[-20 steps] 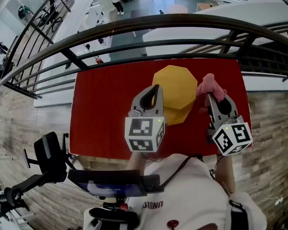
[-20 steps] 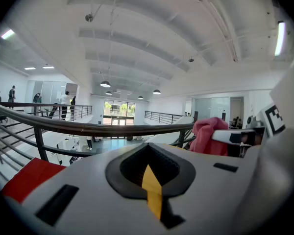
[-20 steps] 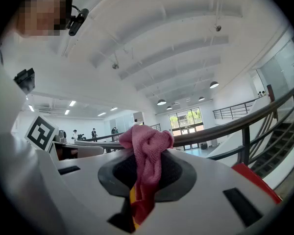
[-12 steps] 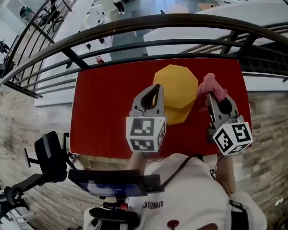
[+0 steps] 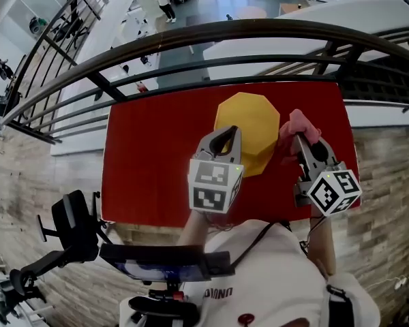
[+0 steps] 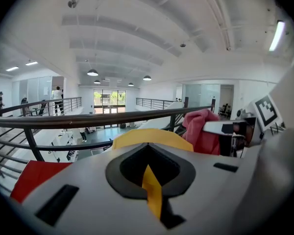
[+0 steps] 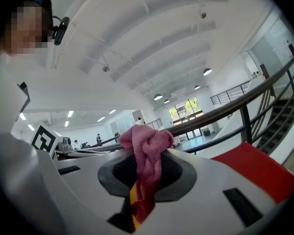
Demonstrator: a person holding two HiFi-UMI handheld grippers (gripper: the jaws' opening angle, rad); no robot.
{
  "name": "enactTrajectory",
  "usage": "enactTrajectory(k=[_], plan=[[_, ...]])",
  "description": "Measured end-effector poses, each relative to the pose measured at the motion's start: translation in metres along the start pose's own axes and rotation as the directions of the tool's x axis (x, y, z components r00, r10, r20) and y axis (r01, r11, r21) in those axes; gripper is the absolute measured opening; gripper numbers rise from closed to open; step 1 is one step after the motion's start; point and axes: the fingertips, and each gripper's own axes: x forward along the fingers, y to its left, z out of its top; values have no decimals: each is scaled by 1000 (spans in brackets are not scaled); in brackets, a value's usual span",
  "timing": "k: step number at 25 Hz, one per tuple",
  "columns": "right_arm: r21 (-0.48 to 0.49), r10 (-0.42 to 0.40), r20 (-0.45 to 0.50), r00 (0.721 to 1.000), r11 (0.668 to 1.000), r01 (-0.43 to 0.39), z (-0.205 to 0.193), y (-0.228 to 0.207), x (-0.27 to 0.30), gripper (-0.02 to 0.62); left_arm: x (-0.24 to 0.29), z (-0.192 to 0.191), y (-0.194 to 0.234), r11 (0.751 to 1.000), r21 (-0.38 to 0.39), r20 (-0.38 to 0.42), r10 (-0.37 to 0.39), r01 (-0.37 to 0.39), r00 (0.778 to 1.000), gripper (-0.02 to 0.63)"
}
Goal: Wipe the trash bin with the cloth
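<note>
- Yellow trash bin [image 5: 255,122] stands upright near the middle of a red desk [image 5: 150,155]. Its many-sided top faces up, so its long axis is probably vertical.
- Right hand-held gripper [image 5: 301,139] clamps a bunched pink cloth [image 5: 296,122], held just right of the bin and not clearly touching it.
- Left hand-held gripper [image 5: 225,132] has its jaws together with nothing between them, tips at the bin's near-left edge.
- Wiping seems about to start. Next, the cloth needs pressing against the bin while the left steadies it.
</note>
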Motion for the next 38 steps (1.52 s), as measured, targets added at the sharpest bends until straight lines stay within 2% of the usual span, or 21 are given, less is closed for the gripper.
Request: enactTrajectory(k=[3, 9, 13, 19, 23, 30, 35, 38], plan=[[56, 18, -32, 999, 998, -16, -19, 0, 5, 64, 2, -8, -1, 1000, -7, -18, 4, -4, 1000, -4], [117, 28, -82, 996, 993, -18, -48, -8, 17, 64, 4, -9, -1, 999, 27, -10, 22, -22, 1000, -4], [120, 12, -135, 991, 993, 4, -69, -22, 21, 63, 4, -9, -2, 1000, 9, 8, 10, -10, 1000, -5], [123, -29, -228, 973, 991, 58, -113, -46, 28, 64, 4, -11, -2, 999, 36, 11, 22, -23, 1000, -5], [123, -63, -309, 949, 987, 105, -149, -66, 31, 64, 3, -9, -2, 999, 28, 12, 17, -17, 1000, -5], [168, -104, -442, 891, 966, 196, -215, -102, 38, 64, 3, -8, -1, 1000, 5, 19, 12, -12, 1000, -5], [194, -131, -510, 850, 945, 263, -246, -119, 38, 63, 3, -8, -2, 999, 32, 25, 35, -35, 999, -5], [220, -139, -533, 834, 930, 296, -256, -126, 41, 64, 4, -7, -1, 997, 52, 36, 48, -49, 998, -5]])
